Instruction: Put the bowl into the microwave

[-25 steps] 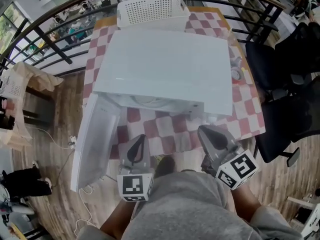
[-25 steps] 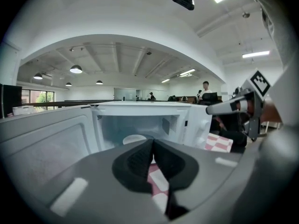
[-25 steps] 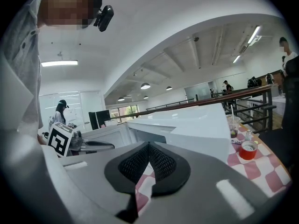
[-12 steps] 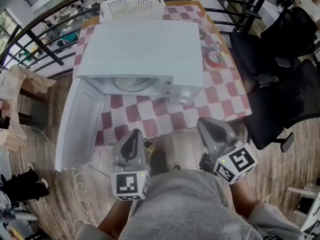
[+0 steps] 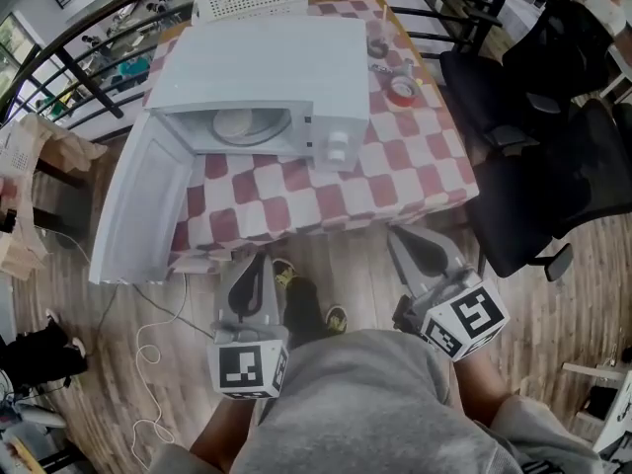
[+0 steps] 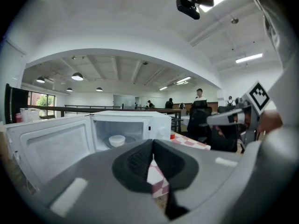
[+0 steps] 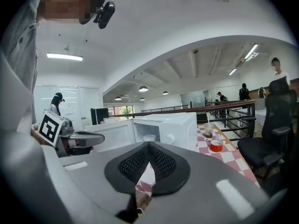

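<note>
Jaws closed, empty | L hand-held gripper (image 5: 257,263) + R hand-held gripper (image 5: 407,243) near-level, facing microwave (image 5: 267,57)

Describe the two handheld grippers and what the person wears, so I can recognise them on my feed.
The left gripper and the right gripper are pale grey, tapered shells with black textured pads lining the jaws. Each carries a white cube printed with black square markers; the left cube and the right cube show different patterns. The person wears grey clothing.
</note>
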{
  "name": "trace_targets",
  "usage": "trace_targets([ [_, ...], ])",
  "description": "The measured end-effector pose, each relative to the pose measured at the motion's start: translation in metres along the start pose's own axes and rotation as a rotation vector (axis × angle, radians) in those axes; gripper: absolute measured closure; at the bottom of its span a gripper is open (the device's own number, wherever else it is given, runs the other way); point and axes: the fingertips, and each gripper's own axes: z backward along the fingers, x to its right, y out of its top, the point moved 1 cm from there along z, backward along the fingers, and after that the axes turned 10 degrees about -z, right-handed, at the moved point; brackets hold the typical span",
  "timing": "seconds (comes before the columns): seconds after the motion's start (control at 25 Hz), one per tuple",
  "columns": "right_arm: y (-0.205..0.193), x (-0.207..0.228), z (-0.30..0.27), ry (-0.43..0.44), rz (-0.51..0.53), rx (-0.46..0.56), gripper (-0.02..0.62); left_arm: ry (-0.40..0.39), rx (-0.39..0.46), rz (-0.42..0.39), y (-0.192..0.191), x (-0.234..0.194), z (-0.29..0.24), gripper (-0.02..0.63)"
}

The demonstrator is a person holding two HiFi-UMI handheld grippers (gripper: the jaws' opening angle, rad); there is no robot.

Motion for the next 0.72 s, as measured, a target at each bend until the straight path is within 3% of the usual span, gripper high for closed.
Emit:
trace_targets([
  [0.72,0.002,-0.008,0.032,0.010,0.020,0.014,0.597,0.019,0.007,-0.001,0.010,0.016,0.028,0.595],
])
